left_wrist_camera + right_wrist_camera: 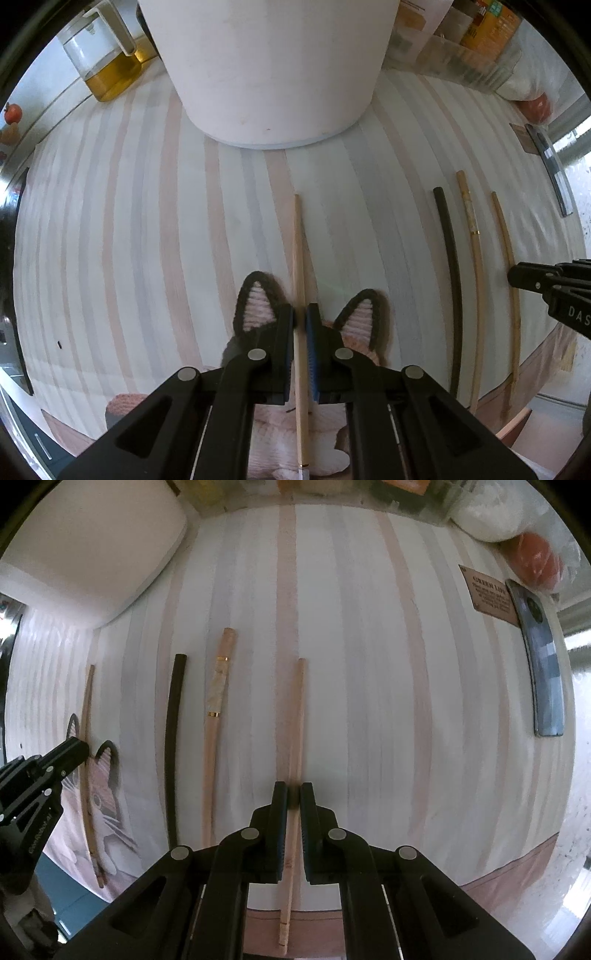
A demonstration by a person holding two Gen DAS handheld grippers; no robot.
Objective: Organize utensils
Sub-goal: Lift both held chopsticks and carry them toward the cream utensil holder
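My left gripper is shut on a light wooden chopstick that lies over a knitted cat-face coaster on the striped cloth. My right gripper is shut on another light wooden chopstick. Between them lie a black chopstick and a patterned chopstick with gold bands. In the left wrist view these show as the black chopstick, the patterned one and the right-hand chopstick. The left-hand chopstick and coaster show at the left of the right wrist view.
A large white round container stands at the back of the striped cloth. A glass oil jug is at back left. A phone and a brown label lie at right, with bags behind.
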